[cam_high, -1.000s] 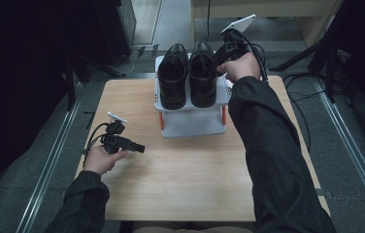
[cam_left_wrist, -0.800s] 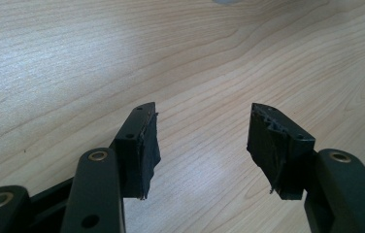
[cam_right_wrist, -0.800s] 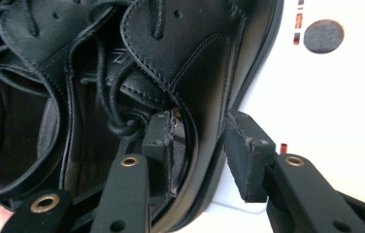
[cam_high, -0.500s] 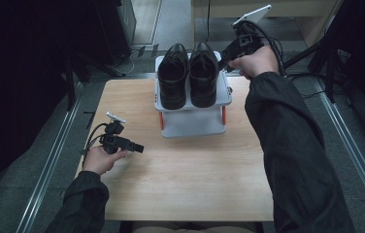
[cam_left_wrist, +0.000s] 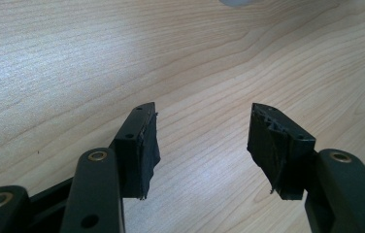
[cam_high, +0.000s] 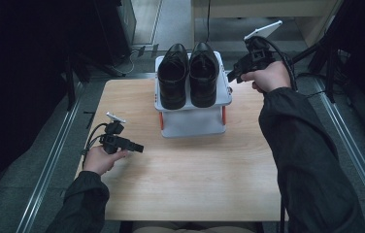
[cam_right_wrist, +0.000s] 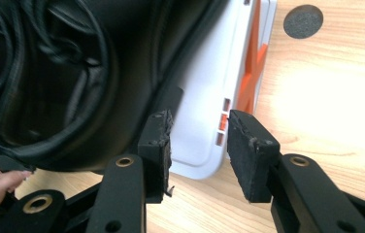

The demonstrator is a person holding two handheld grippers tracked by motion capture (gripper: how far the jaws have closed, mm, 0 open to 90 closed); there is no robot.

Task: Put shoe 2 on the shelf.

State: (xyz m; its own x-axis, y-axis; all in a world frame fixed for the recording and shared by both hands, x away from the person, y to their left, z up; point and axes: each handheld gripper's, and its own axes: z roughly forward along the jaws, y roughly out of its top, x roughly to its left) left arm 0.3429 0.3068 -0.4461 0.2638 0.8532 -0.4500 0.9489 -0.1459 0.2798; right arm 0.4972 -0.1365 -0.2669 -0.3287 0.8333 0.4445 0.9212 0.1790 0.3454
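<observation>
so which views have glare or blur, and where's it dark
Right gripper view: glare whitens the table, and the black shoe is blurred. Left gripper view: mild sheen on the wood, pads sharp. High view: surroundings nearly black.

Pair of black leather shoes [cam_high: 188, 74], side by side, toes nearward, atop white rack [cam_high: 193, 121]

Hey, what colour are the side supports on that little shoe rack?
Orange, set against the pale grey shoe rack. The side supports show best in the right gripper view.

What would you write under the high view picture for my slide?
Two black shoes sit side by side on a small white rack while the open right gripper hovers by its edge.
</observation>
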